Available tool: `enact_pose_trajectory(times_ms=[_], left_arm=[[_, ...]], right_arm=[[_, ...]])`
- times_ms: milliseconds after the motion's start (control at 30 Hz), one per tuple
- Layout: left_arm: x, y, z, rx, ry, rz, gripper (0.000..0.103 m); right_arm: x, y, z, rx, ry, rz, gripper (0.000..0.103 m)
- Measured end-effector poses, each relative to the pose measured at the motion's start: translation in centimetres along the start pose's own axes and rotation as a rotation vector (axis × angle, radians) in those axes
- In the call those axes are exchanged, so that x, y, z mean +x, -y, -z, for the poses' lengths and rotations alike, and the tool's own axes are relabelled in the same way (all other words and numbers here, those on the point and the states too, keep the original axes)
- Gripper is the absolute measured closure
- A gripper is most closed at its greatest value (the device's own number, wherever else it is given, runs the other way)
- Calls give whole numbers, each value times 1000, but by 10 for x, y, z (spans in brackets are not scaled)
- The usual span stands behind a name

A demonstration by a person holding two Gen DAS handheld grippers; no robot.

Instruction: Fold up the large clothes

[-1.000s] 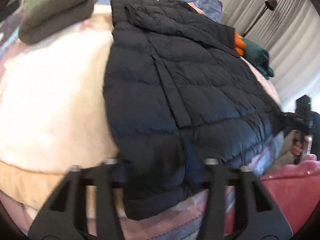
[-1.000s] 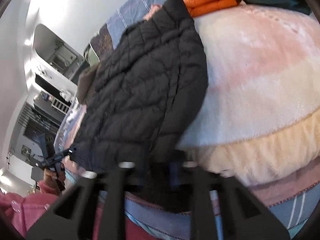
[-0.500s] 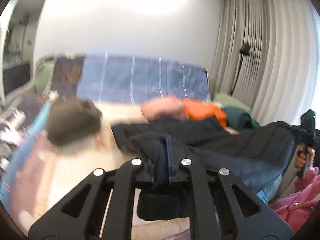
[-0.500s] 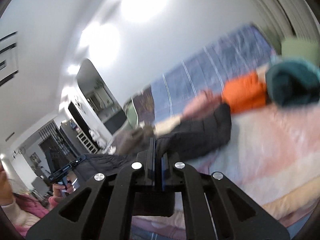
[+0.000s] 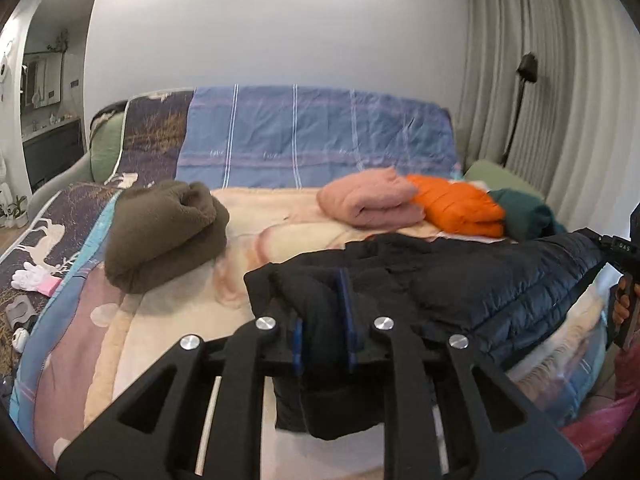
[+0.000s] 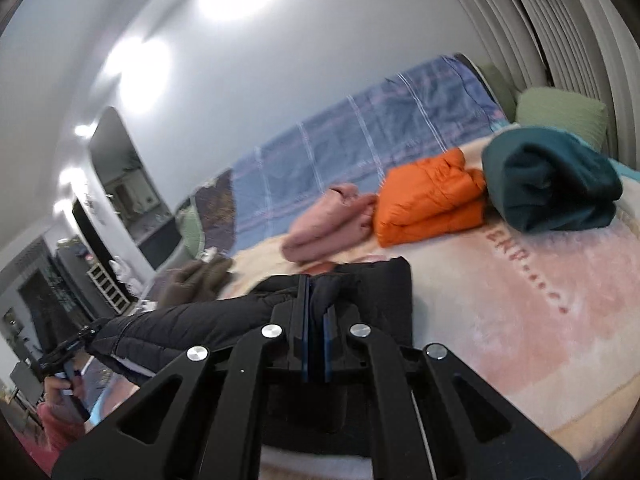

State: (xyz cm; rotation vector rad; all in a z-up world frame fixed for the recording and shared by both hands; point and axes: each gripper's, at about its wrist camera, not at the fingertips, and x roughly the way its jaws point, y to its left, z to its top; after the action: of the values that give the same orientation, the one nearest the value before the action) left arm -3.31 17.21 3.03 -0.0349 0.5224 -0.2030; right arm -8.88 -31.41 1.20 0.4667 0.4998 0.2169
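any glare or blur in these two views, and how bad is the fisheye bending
Left wrist view: ceiling light glare blows out the top edge, the grey curtains bow outward, the black puffer jacket stays sharp. Right wrist view: the horizon tilts steeply, two bright glare patches on the wall, the folded orange jacket slightly soft.

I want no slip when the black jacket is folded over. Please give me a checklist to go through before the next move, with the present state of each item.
1. Left gripper shut on the black jacket: ok, a thick fold sits between the pads.
2. Right gripper shut on the jacket hem: ok, fabric is pinched between the pads.
3. Hem lifted off the blanket between both grippers: ok.
4. Far part of the jacket lying flat: cannot tell, the raised hem hides most of it.
5. Landing area free of the pink, orange and teal folded clothes: ok, they lie beyond the jacket.
6. Olive bundle apart from the jacket: ok.
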Motion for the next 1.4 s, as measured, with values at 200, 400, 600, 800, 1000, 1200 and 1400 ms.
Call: enact_pose_trajectory(times_ms=[200,400,600,800,1000,1200,1400], left_arm=[[85,-14,-10,-22,-106,-51,84],[179,-27,17,-45,-249,-101,81],[198,-33,40,-66,-258,-78,78],[168,-48,36,-214,-213,-50,20],[105,-44,32,-205,-96,-51,18],[77,-9,39,-117,-63,45,31],[110,34,63,4,-243,144,73]], right_arm=[[97,29,-7,45,-127,120,98],[155,53,10,54,-231,196,96],[162,53,16,15,-243,201,92],[120,43,11,21,-167,203,57],[74,18,21,-120,-110,239,42],[69,-6,46,-216,-201,175,42],[108,-24,75,-328,-353,200,68]])
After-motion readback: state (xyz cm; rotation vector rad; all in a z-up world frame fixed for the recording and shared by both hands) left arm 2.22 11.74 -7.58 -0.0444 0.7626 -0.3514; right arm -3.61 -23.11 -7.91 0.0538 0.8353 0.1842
